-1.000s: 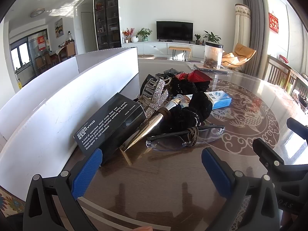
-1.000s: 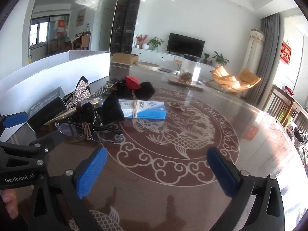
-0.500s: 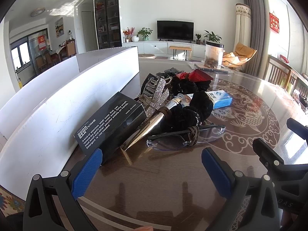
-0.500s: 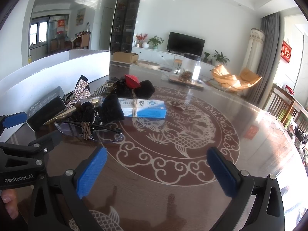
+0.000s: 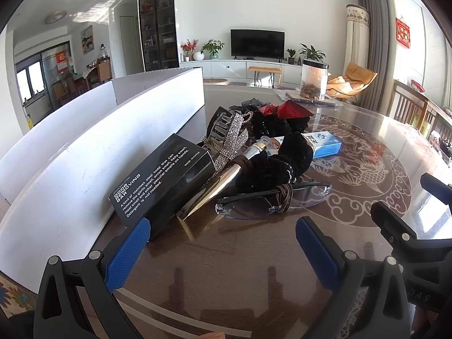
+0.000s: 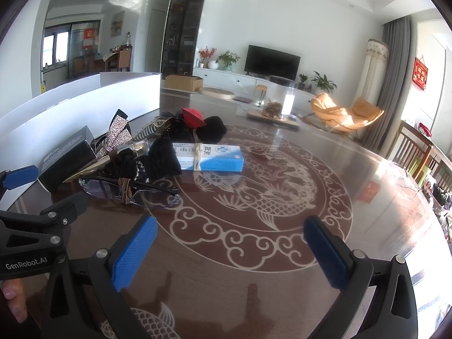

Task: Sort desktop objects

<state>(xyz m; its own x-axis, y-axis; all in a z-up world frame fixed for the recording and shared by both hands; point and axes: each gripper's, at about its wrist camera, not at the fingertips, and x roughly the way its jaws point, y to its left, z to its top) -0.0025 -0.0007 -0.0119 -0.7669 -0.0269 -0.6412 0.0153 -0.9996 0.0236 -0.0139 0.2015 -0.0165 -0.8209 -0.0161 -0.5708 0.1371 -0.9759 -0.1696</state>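
Bright daylight from right (window side), glare on table (image 6: 395,175), sharp focus, fisheye-bent edges.

left gripper (image 5: 223,250): black plastic frame, blue ribbed pads (image 5: 127,257), silver screws at 7 and 5 o'clock | right gripper (image 6: 230,247): same black-and-blue build | white "GenRobot.AI" lettering at 9 o'clock of right view

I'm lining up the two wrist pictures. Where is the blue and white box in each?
Left wrist: blue and white box right of centre, behind the black scrunchie.
Right wrist: box centre-left, lying flat beside that scrunchie.
Shared landmark: the glasses in front of the pile.
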